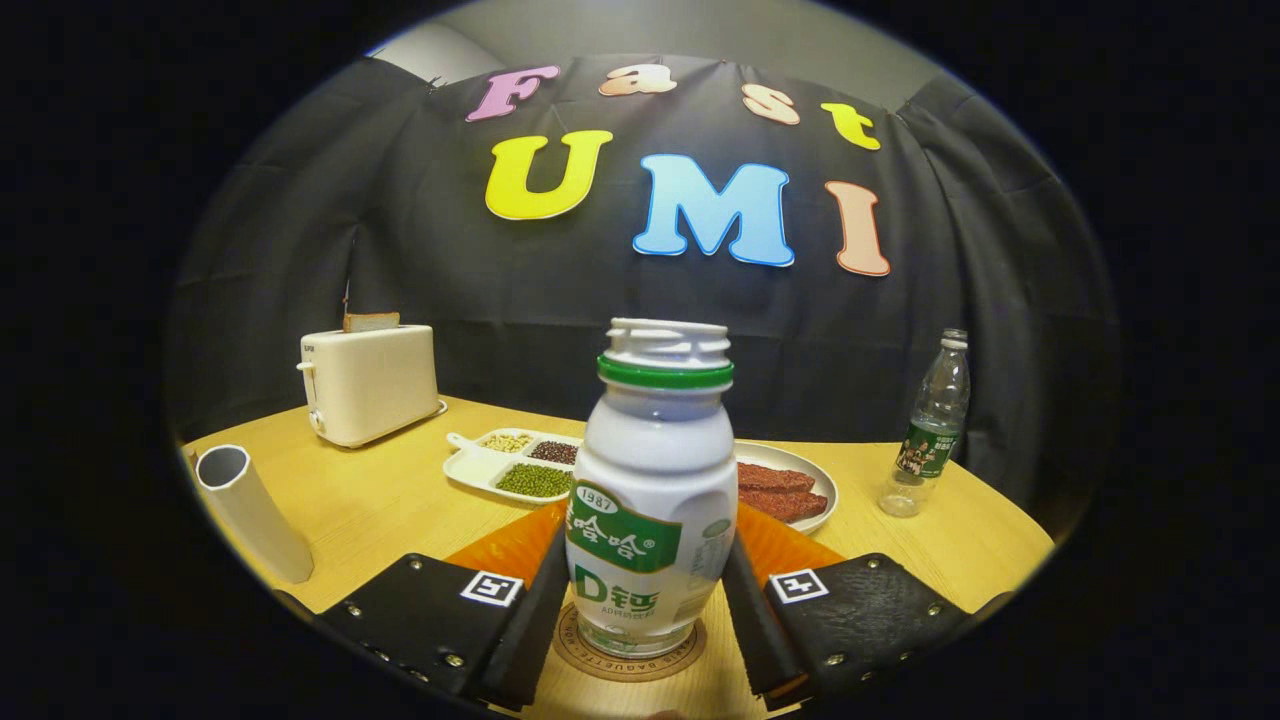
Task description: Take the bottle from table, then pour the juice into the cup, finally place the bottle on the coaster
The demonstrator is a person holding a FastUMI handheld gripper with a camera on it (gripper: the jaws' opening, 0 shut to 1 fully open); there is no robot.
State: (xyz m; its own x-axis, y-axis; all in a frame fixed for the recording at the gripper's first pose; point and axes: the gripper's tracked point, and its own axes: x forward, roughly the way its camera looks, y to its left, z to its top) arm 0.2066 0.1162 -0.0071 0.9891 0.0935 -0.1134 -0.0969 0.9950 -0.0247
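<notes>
step: last one, by my read; bottle (652,500) stands upright on the round coaster (630,650), so placing looks done or nearly done; pouring can't be confirmed from here
gripper: gripper (640,600) fingers flank the bottle's lower body, one each side; both look right against the sides, but whether they press or have just let go I cannot tell
bottle: small white drink bottle, green neck ring, green label, cap off, threaded mouth open; base sits inside the coaster's printed ring, near the table's (400,500) front edge
cup: pale tube-shaped cup (248,510) near the table's left edge, leaning, open end up; well apart from the bottle; contents not visible
other items: orange mat (510,545) just behind the bottle; divided tray of beans (515,462) mid-table; plate with reddish meat slices (790,490) beside it, partly hidden by the bottle; toaster (368,382) with a bread slice at back left corner; clear plastic water bottle (930,430) toward the right edge
next move: spread the fingers clear of both sides, then back straight out without brushing it; open top means a knock spills whatever juice is left
</notes>
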